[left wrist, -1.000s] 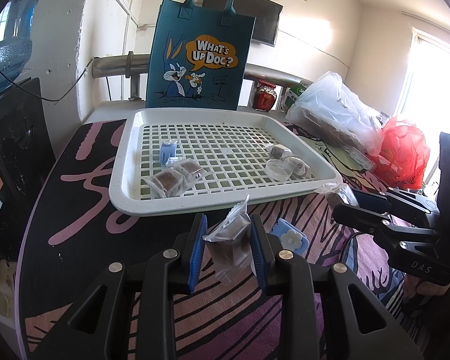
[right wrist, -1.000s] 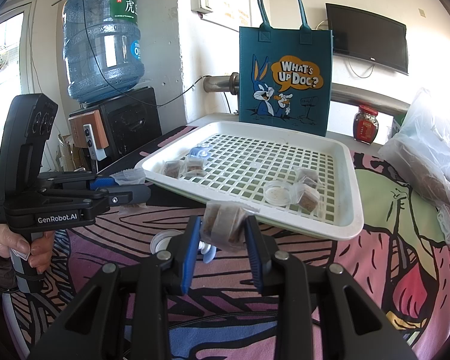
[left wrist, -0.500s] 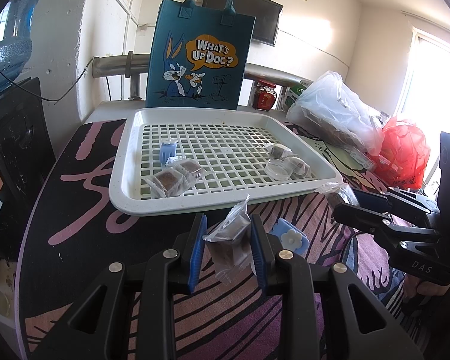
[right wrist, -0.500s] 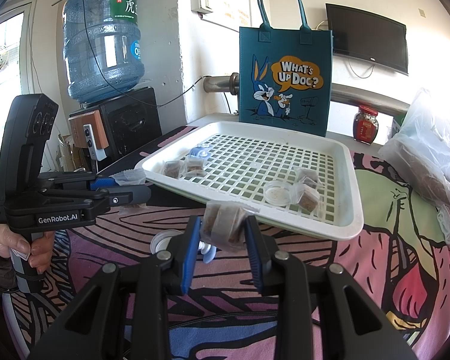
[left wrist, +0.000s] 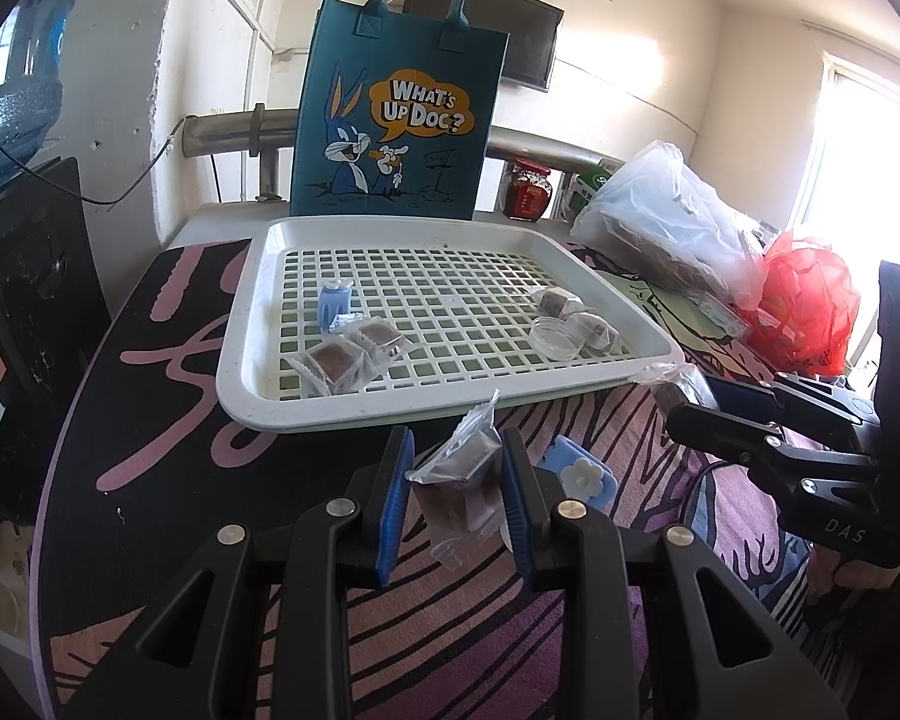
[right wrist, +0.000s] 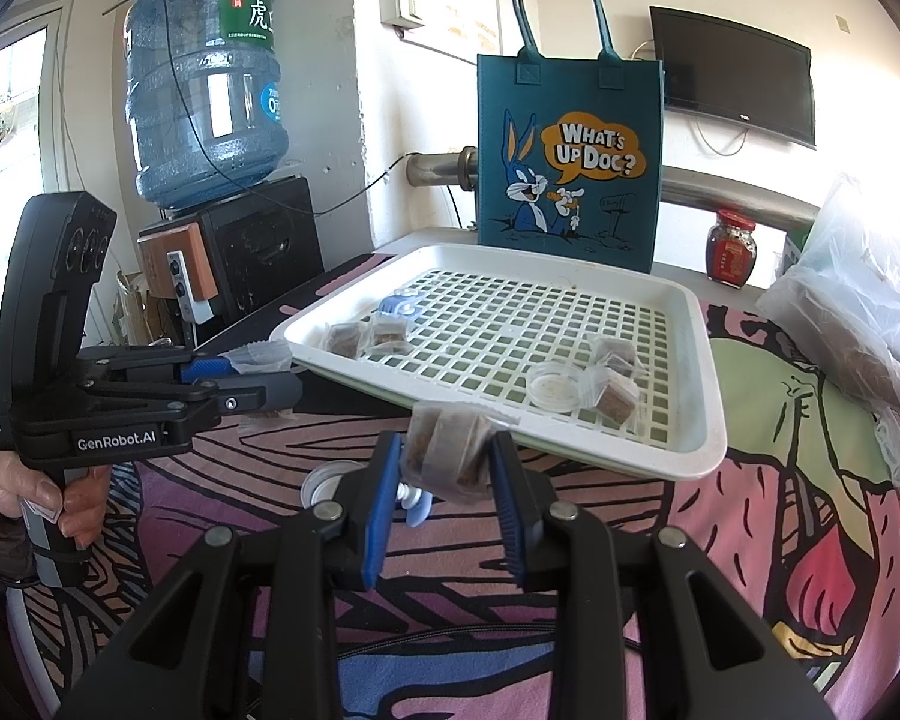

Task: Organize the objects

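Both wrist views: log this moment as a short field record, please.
left gripper: shut on a wrapped brown snack
right gripper: shut on another wrapped snack
white tray: holds four wrapped snacks, a blue item, a clear round lid
table, near the jaws: blue flower piece
behind tray: teal tote bag, upright

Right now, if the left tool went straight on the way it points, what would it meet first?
Most likely the near rim of the white tray. The left tool, shut on a wrapped snack packet, points at that edge. Whether it would strike the rim or pass just above is unclear, since depth is hard to judge.
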Tool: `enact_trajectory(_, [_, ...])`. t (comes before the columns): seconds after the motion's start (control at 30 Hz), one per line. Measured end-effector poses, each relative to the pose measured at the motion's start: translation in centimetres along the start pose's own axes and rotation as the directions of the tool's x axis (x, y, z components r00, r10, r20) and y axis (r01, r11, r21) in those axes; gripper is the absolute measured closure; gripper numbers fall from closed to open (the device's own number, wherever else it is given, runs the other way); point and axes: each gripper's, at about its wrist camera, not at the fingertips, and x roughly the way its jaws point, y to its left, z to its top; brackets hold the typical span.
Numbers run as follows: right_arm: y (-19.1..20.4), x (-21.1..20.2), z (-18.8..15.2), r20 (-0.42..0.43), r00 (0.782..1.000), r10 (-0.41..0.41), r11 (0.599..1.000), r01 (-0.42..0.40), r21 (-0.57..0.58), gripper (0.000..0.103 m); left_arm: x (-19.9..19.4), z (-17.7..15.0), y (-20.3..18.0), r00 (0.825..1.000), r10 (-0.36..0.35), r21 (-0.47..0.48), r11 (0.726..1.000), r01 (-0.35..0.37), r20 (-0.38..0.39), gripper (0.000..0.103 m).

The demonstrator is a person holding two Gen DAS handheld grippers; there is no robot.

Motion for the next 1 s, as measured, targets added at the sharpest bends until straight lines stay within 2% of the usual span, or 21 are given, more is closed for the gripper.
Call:
enact_trajectory(0.43, [-0.3,0.1,0.2,-0.005,1.000,-0.014,1.000,0.014,0.020,0.073,0.2,0.1,0.4,1.000,0.001,-0.023,1.000,-0.002,-0.021,0.075])
enact_trajectory(0.5, [-0.7,0.2,0.2,-0.012,1.000,-0.011,0.999,0.012,0.041,0.073,0.0,0.2,0.8,0.999,0.028,-0.018,0.999,-0.029,-0.020,0.075])
enact_trajectory(0.57, [-1.3,0.0,0.3,-0.024,0.999,-0.045,0.998,0.046,0.050,0.073,-0.6,0.6,1.4,0.999,0.049,-0.029,0.998,-0.050,-0.010,0.075])
enact_trajectory(0.67, [-2.6,-1.5,1.1,0.003,0.999,-0.037,0.996,0.037,0.083,0.073,-1.5,1.8,2.5,0.999,0.052,-0.057,0.997,-0.052,-0.006,0.075])
enact_trajectory(0.8, [-4.5,-3.2,3.5,0.048,0.996,-0.074,0.994,0.069,0.086,0.073,-1.9,4.2,3.0,0.996,0.090,0.006,0.996,-0.090,0.016,0.075])
enact_trajectory(0.87, [-5.7,-3.0,4.7,0.059,0.996,-0.065,0.992,0.058,0.111,0.073,-1.4,5.5,3.5,0.996,0.092,0.014,0.996,-0.092,0.013,0.075])
enact_trajectory(1.0, [-7.8,-0.5,6.2,0.018,1.000,-0.024,0.984,0.021,0.176,0.073,0.7,7.4,5.0,0.996,0.088,-0.024,0.996,-0.088,0.004,0.075])
